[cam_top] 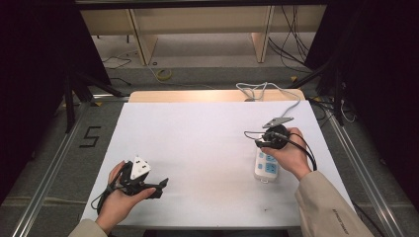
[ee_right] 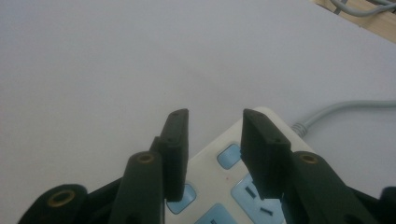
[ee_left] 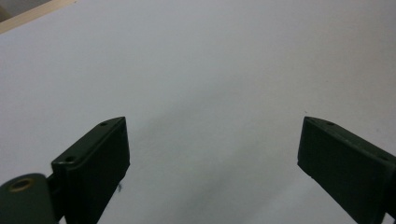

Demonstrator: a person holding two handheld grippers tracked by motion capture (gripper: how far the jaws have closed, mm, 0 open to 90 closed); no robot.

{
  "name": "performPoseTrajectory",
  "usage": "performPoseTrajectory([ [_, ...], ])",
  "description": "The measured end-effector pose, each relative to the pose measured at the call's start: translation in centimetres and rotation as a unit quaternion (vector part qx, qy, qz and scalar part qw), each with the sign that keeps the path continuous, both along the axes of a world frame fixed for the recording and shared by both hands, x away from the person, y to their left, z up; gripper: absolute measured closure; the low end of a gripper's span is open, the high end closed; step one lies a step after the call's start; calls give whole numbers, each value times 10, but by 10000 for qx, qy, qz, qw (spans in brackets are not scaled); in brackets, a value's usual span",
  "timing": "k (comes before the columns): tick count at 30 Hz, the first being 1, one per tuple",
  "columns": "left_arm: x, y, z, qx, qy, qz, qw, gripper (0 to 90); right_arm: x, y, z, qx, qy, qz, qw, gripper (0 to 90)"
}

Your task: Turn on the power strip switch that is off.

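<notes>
High view: white table cover [cam_top: 207, 148]. The power strip [cam_top: 267, 169] lies at about 4 o'clock from the table's middle, its grey cable [cam_top: 276, 91] running off toward 12 o'clock. The right gripper [cam_top: 251, 134] hangs over the strip's far end, held by the right hand [cam_top: 291, 155]. The left gripper [cam_top: 160, 187] rests at 8 o'clock in the left hand [cam_top: 118, 197], well apart from the strip, pointing toward 3 o'clock.

Left gripper view: both jaws stand wide apart over the bare cover [ee_left: 210, 70]; nothing between them, nothing touched.

Right gripper view: the 2 jaws are partly apart, roughly half open, with no object between the pads. They sit above the strip's [ee_right: 233, 163] blue socket faces [ee_right: 231, 155]; whether the tips touch the casing, I cannot tell. Cable [ee_right: 336, 109] exits at 3 o'clock.

Risk, as a judgement: a descent at this half width may land the tips on the casing top instead of astride it, pushing or skewing the strip. The cable could also drag and swing the strip if it is lifted by 1 end.
</notes>
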State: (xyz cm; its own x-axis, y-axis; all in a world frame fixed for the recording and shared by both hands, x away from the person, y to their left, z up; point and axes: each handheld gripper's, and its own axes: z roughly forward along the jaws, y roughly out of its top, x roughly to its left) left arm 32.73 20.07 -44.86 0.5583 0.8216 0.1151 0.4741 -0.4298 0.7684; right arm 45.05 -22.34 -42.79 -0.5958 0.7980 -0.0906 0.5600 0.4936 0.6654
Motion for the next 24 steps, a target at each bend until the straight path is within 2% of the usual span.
performPoseTrajectory([
  [11,0,0,0,-23,6,18,10000,88,-17,-10,4,280,-92,-45,9996,545],
  [19,0,1,0,-57,11,44,10000,88,-28,-13,3,302,-126,34,9995,496],
  [24,0,2,0,-65,19,61,10000,88,-36,-17,5,459,-212,87,9987,459],
])
